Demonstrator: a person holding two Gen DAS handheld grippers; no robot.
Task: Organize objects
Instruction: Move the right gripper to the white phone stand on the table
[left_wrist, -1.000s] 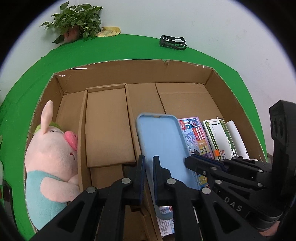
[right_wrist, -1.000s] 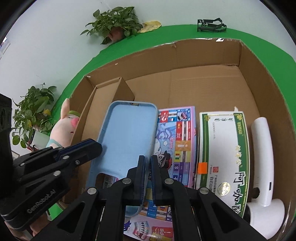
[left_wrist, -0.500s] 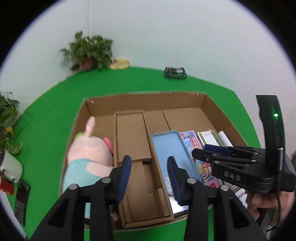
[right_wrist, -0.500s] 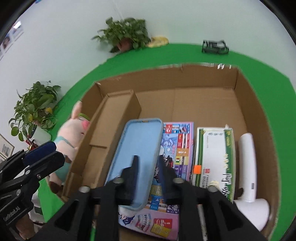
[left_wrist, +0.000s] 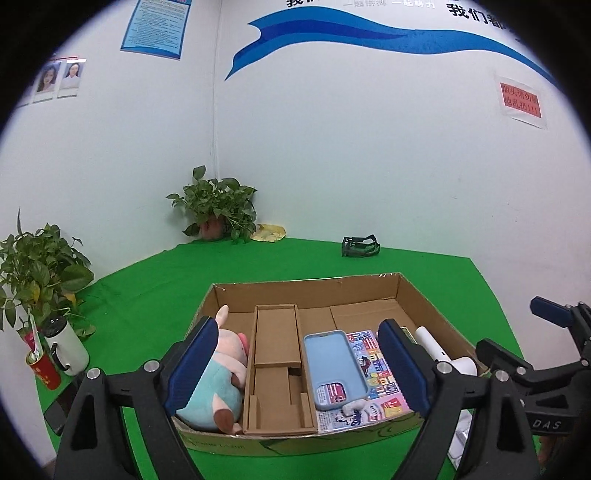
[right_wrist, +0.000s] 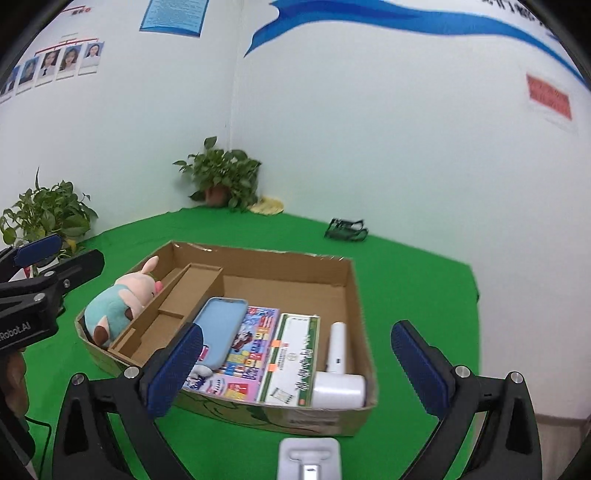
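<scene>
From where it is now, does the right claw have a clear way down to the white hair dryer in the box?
Probably yes. The right claw, its jaws opening and empty, hangs over the near edge of the box; the hair dryer lies uncovered at that end, beside the green carton.

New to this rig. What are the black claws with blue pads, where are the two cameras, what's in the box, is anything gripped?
No robot arm here: a person holds a two-finger gripper in each hand, with a fisheye camera on each looking out along its fingers. One view is from the left gripper, the other from the right gripper; each also catches the other at its edge.

On the green cloth sits an open cardboard box. Inside: a plush pig, a cardboard insert, a light blue phone case lying on a colourful printed sheet, a green and white carton and a white hair dryer.

Nothing is gripped: both sets of jaws are opening, with nothing between the pads.
</scene>
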